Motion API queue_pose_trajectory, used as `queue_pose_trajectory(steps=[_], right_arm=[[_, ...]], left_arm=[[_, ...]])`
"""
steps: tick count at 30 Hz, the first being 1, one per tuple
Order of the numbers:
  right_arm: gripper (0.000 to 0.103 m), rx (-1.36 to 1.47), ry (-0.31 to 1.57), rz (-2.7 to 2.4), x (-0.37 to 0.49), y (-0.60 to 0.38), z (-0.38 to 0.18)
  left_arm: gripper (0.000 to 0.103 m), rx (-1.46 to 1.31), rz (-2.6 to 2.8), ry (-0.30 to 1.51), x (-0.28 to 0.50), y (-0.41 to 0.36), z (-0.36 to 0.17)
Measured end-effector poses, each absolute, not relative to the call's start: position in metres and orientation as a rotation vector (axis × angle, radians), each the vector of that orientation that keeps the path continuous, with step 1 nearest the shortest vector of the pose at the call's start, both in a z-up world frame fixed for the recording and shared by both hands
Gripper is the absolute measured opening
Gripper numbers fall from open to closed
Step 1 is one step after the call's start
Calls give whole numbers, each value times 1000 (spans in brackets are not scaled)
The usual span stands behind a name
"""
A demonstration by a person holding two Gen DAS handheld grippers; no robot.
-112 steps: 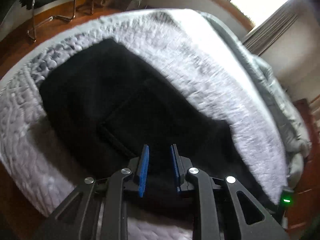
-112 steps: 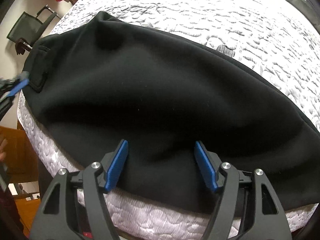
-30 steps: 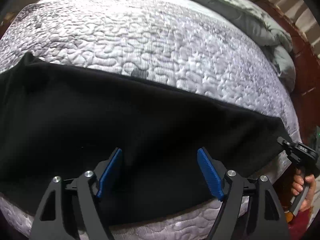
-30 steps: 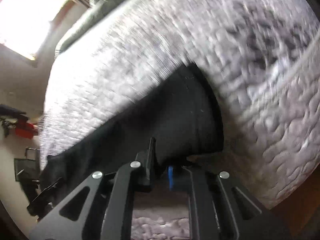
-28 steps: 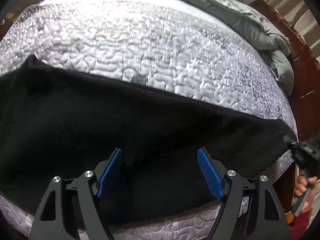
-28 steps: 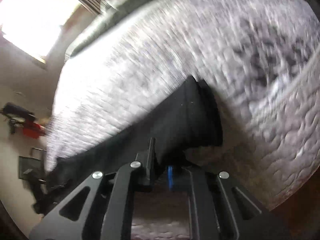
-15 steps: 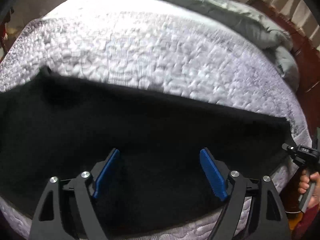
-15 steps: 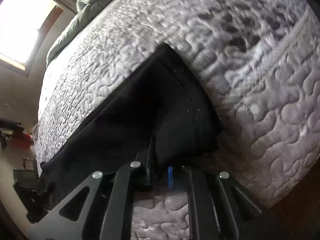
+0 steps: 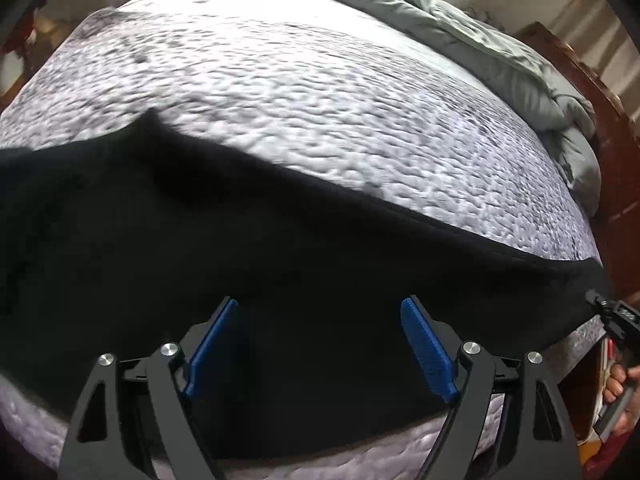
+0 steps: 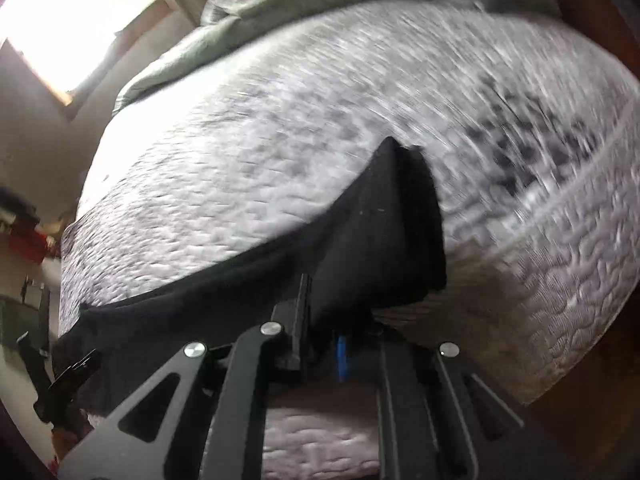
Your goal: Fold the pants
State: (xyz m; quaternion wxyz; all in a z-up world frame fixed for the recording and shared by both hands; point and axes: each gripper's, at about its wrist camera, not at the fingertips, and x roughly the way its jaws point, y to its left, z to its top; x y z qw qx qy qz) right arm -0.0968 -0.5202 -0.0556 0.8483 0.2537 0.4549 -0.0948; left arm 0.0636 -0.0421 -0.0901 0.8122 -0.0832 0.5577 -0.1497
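Black pants [image 9: 280, 248] lie stretched along the near edge of a quilted grey-white mattress [image 9: 320, 112]. My left gripper [image 9: 320, 340] is open and hovers over the middle of the pants, its blue pads [image 9: 424, 344] wide apart with nothing between them. My right gripper [image 10: 324, 320] is shut on the leg end of the pants [image 10: 384, 248] at the mattress corner. The right gripper also shows at the far right edge of the left wrist view [image 9: 612, 316], held by a hand. The left gripper shows small at the left of the right wrist view [image 10: 76, 368].
A rumpled grey-green duvet [image 9: 480, 48] lies along the far side of the bed, also seen in the right wrist view [image 10: 256, 12]. A dark wooden bed frame [image 9: 600, 120] borders the right side. A bright window [image 10: 72, 16] is on the far wall.
The left gripper has drawn back and shifted slightly over the pants, staying open. The right gripper stays shut on the leg end and has swung with it at the mattress corner.
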Motion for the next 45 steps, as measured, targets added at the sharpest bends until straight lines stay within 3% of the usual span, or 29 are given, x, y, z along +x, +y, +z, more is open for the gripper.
queue_pose_trajectory(steps=[8,32,35,37,41,45], right_arm=[[11,290,961,-36,-65,-413,-25],[11,11,1146,309,-14,-183,-85],[21,-35,1195,291,-12,-174,-99],[40,1,1218,319,-13,-178,-102],[50,126,1237,377,-18,-196,-94],[50,211,1217,336,-27,-232,-77]], left_arm=[[84,-274,-267,1185,54,5,-85],[84,-407,-211,1192,50,62,-86],[84,-427,-219,1211,51,63,-87],[84,-443,-233,1230,52,61,-88],[85,-444,-261,1263,56,50,-87],[88,-407,-291,1297,56,31,-88]])
